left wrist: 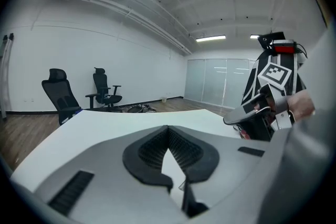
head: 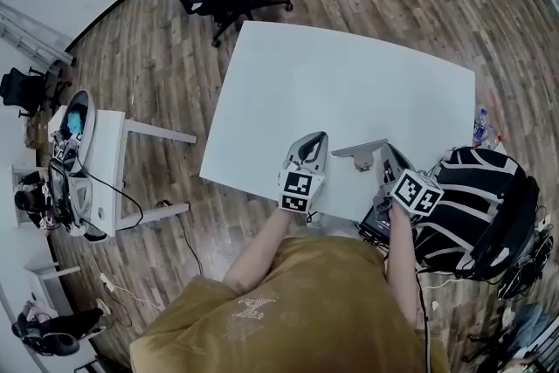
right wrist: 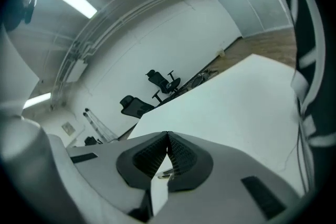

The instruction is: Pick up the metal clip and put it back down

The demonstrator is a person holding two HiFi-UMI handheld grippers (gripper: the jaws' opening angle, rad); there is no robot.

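- Table (head: 349,74): white, filling the centre of the head view. No metal clip can be made out anywhere on its top.
- Left gripper (head: 309,151): placed at the table's near edge, lower centre of the head view. In its own view the jaws are seen clenched tip to tip, with nothing caught between the pads.
- Right gripper (head: 351,155): placed just right of the left gripper and rolled onto its side. Its jaws are likewise seen met at the tips.
- Sliver (right wrist: 164,173): small and bright, seen low in the gap behind the right gripper's closed tips. Whether it is the metal clip or a part of the gripper cannot be told.
- Step in hand, as judged: if the sliver is the clip, the carry is under way. The next move then calls for the right gripper to be lowered to the tabletop and its jaws parted. Otherwise the clip must first be found.
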